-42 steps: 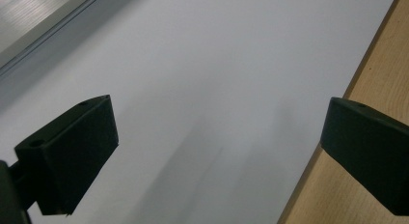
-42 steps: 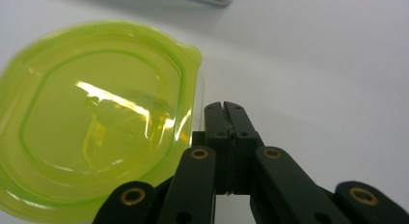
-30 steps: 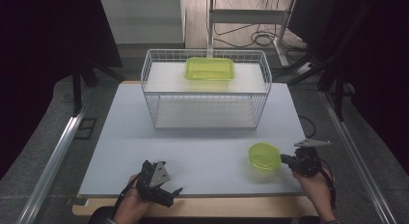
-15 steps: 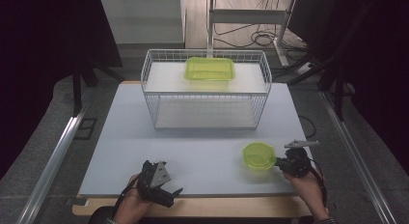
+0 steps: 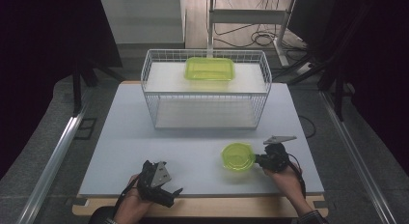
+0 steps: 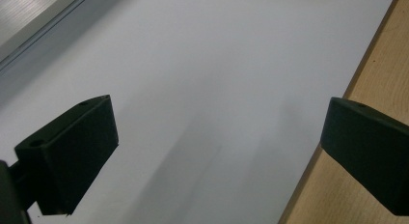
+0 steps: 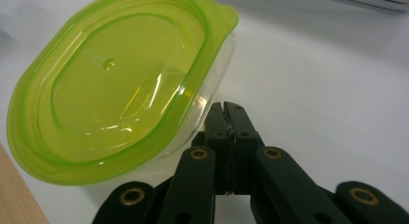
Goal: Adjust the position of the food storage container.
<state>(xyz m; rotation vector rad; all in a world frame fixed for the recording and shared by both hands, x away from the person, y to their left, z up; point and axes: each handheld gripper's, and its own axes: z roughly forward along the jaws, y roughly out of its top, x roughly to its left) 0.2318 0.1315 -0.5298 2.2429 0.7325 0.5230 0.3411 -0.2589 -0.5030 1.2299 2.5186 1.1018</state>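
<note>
While the right tongs [image 7: 226,119] are clenched, their black jaws pressed flat together with nothing between, the tips sit just beside the clear wall of the small container [image 5: 238,157]. That container is a rounded tub of glossy translucent plastic under a lime-green lid with a raised rim and a pointed tab; it rests on the matte pale worktop [image 5: 193,137], in front of the wire basket [image 5: 206,89] and toward its right end. On the basket's white upper shelf lies a larger rectangular green-lidded container [image 5: 210,68]. Left tongs [image 5: 166,192], in front of the basket's left end at the worktop's wooden edge, are released, jaws wide apart over bare surface.
</note>
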